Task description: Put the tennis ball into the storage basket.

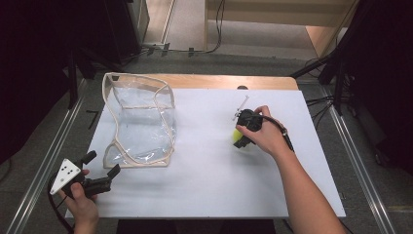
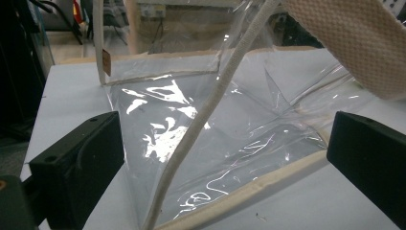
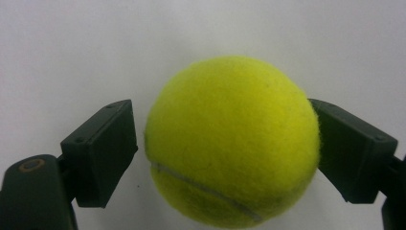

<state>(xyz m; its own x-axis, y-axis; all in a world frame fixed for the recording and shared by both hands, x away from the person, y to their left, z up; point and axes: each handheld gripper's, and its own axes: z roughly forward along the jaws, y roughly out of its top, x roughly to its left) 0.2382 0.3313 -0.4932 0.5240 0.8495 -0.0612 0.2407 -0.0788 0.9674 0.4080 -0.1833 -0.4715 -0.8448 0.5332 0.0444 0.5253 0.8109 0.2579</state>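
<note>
Tennis ball (image 3: 232, 141): yellow-green, fuzzy, pale seam curving across lower half. Resting on white table cover (image 1: 204, 190), right of centre, partly hidden under the right hand in the high view (image 1: 238, 138).

Right gripper (image 3: 225, 148): black, pointed down at the ball, gripped from above by right hand (image 1: 268, 139). Jaws set either side of the ball; right one touching the felt, left one at or just off the surface, a thin pale gap possible there, so firm pressing cannot be told. Cable trailing off toward the right edge.

Clear plastic bag (image 1: 141, 122): transparent, edged in cream webbing, standing open on left half of the cover, well apart from the ball. Glare streaks on its panels; small tan tag (image 2: 106, 63) on one seam; broad woven strap (image 2: 344, 43) at upper right of the left gripper view.

Left gripper (image 1: 102, 170): black, grey three-cornered plate on top, held low at the near-left corner by left hand (image 1: 80, 197). Jaws wide apart, nothing between them, aimed at the bag's near corner, just short of it.

Wooden table edge (image 1: 234, 82): visible beyond the cover's far side.
</note>
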